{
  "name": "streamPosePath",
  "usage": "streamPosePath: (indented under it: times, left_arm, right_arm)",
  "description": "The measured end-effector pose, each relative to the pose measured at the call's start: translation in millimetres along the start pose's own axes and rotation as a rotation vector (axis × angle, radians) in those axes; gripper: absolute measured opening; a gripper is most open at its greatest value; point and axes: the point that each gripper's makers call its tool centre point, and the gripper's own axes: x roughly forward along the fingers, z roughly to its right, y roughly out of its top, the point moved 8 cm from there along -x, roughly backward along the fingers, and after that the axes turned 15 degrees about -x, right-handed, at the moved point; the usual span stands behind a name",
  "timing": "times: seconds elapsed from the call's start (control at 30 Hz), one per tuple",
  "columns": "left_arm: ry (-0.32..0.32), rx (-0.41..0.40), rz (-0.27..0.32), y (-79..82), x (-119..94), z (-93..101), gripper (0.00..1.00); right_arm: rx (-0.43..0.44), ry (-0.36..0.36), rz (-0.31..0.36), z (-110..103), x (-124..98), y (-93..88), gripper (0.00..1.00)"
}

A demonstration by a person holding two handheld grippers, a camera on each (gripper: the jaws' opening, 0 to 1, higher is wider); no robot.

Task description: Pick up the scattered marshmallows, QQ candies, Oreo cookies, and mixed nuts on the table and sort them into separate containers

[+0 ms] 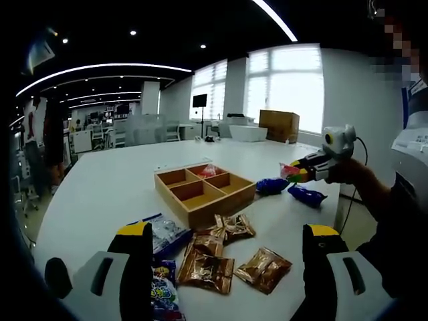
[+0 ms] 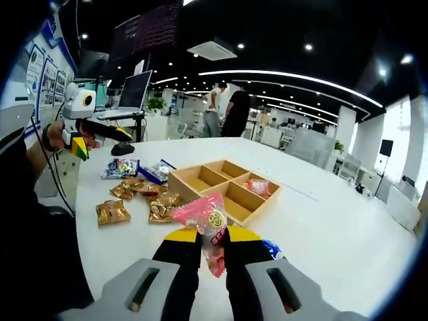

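Pink candy packet (image 2: 208,217) sits clamped in the right gripper (image 2: 212,235), short of the wooden tray (image 2: 225,190) ahead — one pink packet (image 2: 259,188) already lies in a compartment. Left gripper (image 1: 224,241), jaws apart and empty, hovers over brown packets (image 1: 231,257) and blue ones (image 1: 294,190) — most sorting remains, on a white table (image 1: 100,194) in an open office.
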Motion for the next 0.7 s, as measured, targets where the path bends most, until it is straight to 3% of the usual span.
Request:
streamPosePath:
  times: [0.7]
  left_arm:
    - [0.001, 0.0, 0.005, 1.4, -3.1, -3.0, 0.96]
  right_arm:
    - [0.011, 0.017, 0.021, 6.1, 9.7, 9.2, 0.09]
